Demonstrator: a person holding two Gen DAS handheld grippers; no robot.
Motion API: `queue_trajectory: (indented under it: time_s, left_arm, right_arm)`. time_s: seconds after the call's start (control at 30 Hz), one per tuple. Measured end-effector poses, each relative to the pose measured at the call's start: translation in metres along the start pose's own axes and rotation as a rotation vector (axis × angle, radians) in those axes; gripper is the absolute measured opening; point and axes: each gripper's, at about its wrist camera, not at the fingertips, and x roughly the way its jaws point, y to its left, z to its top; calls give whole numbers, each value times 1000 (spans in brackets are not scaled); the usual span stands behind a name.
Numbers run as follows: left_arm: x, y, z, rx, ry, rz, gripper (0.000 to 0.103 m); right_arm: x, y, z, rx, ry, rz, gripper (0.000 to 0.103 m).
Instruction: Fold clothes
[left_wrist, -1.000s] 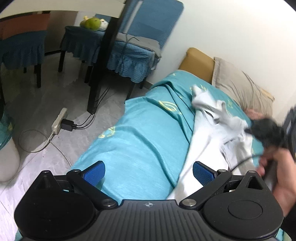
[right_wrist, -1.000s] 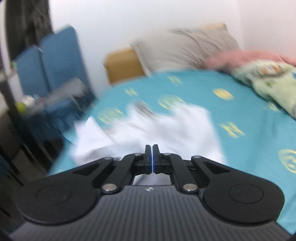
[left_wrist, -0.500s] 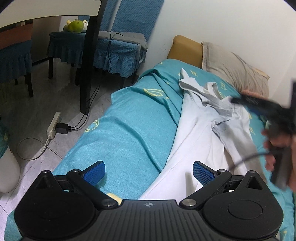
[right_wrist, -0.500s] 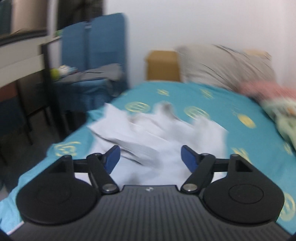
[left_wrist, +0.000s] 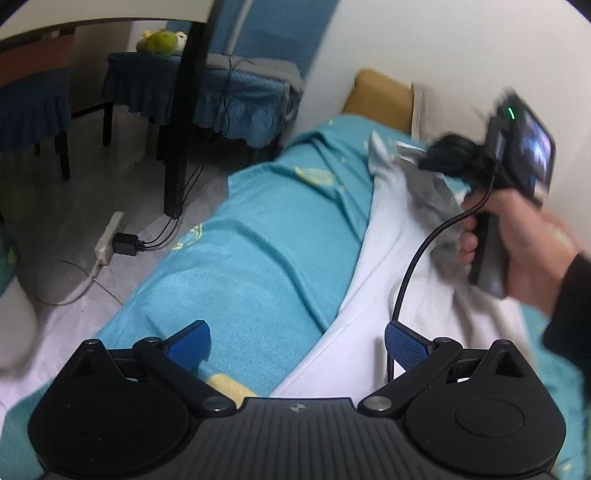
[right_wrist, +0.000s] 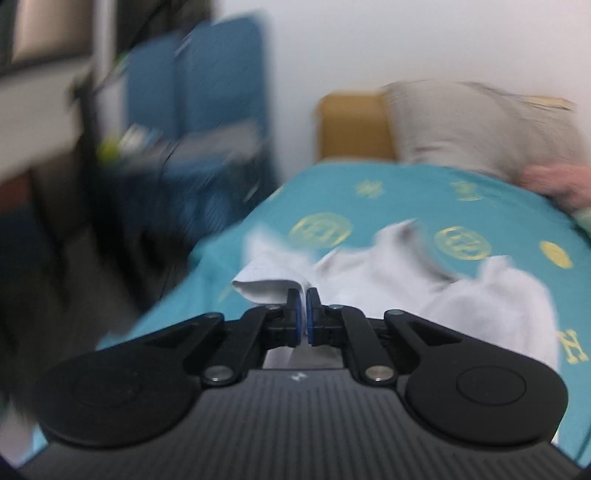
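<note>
Right gripper (right_wrist: 303, 314) pinched on white shirt (right_wrist: 369, 273) edge over teal bedspread (right_wrist: 406, 195), left gripper (left_wrist: 297, 338) spread wide near shirt hem, only left view showing power strip (left_wrist: 109, 238) on floor

Showing on the teal bed (left_wrist: 258, 236): one white garment (left_wrist: 388, 280), one grey pillow (right_wrist: 476, 125), two grippers (left_wrist: 297, 341) (one clamping cloth), and one power strip (left_wrist: 109, 238) lying on the floor.

Garment (right_wrist: 388, 273) betw. right gripper (right_wrist: 303, 314) fingers: soft matt white cloth, creased. Bed cover (left_wrist: 258, 251) ahead of left gripper (left_wrist: 295, 339) fingers: matt teal terry-like cloth. Finger pads (left_wrist: 404, 341): textured blue, prob. rubber.
</note>
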Motion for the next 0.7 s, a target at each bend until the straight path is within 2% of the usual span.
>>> queue_trajectory:
  time_s: [0.13,0.2,0.33,0.43,0.47,0.5,0.57,0.7]
  left_arm:
    - [-8,5,2,-29,-53,-21,102]
    - [-4,1,0,8,-47,8,102]
    - [8,-6,-3,53,-16,20,100]
    - [9,-9,-4,75,-16,20,100]
    - [9,-10,-4,79,-13,20,100]
    - [10,-11,-4,91,-14,27,100]
    - [12,-12,-3,114,-11,56,100]
    - [7,-9,2,102,-5,42,100]
  right_arm:
    - [14,-50,4,234,-29,-149,6]
    - [22,-77,-3,381,-7,-194,6]
    - [29,-105,-18,552,36,-191,7]
    - [23,-102,-14,510,71,-173,11]
    - [13,-98,-11,468,65,-171,24]
    - [3,-93,-7,427,60,-168,54]
    - [-16,-85,-1,344,48,-162,84]
    - [-84,-69,6,223,19,-152,84]
